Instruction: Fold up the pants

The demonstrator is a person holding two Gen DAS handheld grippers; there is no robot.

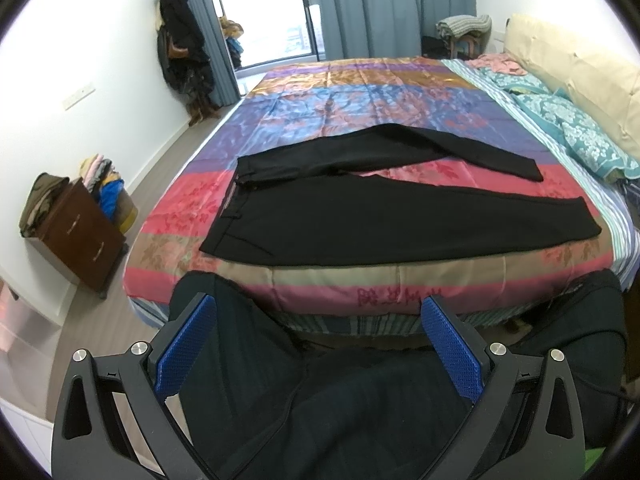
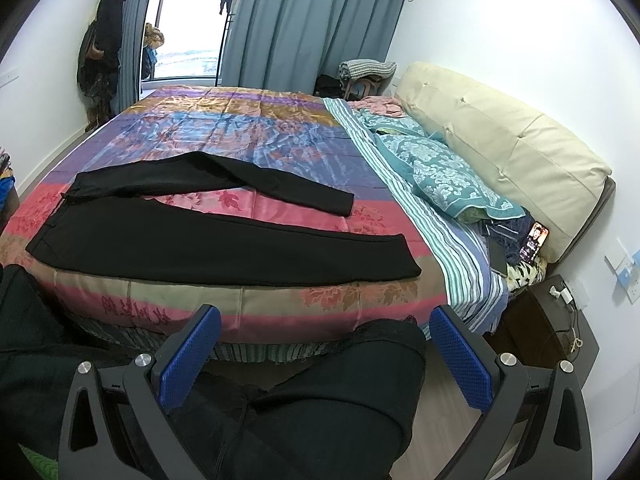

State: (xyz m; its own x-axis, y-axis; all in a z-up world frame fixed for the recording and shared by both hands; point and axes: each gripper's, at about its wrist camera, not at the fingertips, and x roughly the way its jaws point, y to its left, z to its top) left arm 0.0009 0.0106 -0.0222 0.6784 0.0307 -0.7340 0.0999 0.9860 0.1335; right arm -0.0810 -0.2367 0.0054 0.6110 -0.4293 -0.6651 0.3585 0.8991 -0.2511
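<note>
Pants: black trousers (image 1: 360,216) flat on the striped floral satin bedspread (image 1: 360,112), waistband left, legs splayed right, near the bed's front edge.
Left claw (image 1: 320,344): spread, empty, short of bed.
Right claw (image 2: 326,356): spread, empty.
Around: teal floral pillow (image 2: 444,176) by cream headboard (image 2: 500,144); lit phone (image 2: 534,242) beside it.
Containers: brown wooden drawer cabinet (image 1: 86,240), folded clothes heaped on top.
</note>
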